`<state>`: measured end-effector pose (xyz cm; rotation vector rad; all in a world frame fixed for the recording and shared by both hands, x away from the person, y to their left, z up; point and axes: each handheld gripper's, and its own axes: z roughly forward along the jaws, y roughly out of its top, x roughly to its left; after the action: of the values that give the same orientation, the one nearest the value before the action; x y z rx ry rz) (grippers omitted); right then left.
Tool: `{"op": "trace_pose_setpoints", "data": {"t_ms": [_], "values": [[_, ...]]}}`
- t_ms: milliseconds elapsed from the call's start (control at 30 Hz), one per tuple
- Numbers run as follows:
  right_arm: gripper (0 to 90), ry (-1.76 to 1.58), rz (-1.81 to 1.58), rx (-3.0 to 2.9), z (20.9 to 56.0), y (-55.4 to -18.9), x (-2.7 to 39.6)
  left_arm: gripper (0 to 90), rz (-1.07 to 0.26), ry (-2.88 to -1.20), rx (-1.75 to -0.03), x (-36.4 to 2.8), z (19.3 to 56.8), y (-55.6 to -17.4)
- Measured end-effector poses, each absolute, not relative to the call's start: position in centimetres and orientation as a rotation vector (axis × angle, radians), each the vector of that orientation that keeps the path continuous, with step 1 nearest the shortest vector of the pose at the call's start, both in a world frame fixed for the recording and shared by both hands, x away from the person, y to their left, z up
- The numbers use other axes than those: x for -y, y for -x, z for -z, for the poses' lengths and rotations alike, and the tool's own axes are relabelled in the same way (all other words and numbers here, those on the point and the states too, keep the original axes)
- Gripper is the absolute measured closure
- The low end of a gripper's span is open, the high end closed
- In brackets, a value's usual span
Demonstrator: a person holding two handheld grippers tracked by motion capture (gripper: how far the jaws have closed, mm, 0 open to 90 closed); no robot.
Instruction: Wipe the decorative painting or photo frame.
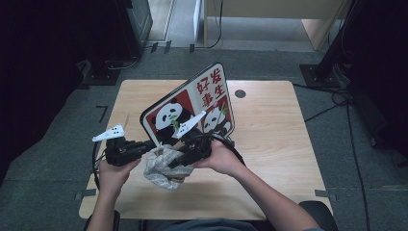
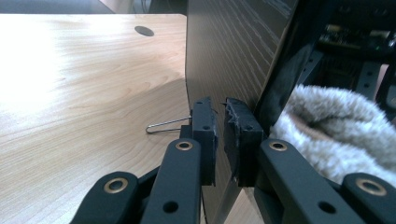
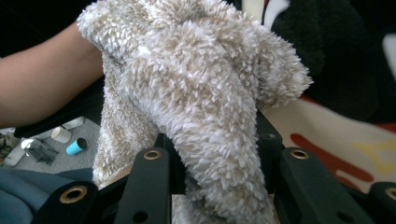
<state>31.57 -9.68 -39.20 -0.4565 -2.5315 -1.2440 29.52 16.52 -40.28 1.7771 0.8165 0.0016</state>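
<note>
Centre frame: left gripper [image 1: 150, 143] pinches the board [image 1: 192, 103] at its lower edge, tilted upright; right gripper [image 1: 179, 162], clamped on the cloth [image 1: 162, 168], sits just below-right of the printed face.

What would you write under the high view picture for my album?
Left tool holds the panda board tilted up while right tool rubs it with a fluffy cloth.

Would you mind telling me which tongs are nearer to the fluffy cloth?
Right. The right tongs are shut on the fluffy cloth, which bunches up between the jaws. The left tongs clamp the edge of the panda board, with the cloth just beside them.
</note>
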Motion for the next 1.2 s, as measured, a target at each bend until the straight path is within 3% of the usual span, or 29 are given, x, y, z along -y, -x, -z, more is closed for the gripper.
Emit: {"op": "trace_pose_setpoints", "data": {"t_ms": [1200], "values": [[67.2,0.470,1.169,2.555,42.0,-30.5,9.3,82.9,-0.002,-1.777,-0.820,-16.6,40.3,-29.6]]}}
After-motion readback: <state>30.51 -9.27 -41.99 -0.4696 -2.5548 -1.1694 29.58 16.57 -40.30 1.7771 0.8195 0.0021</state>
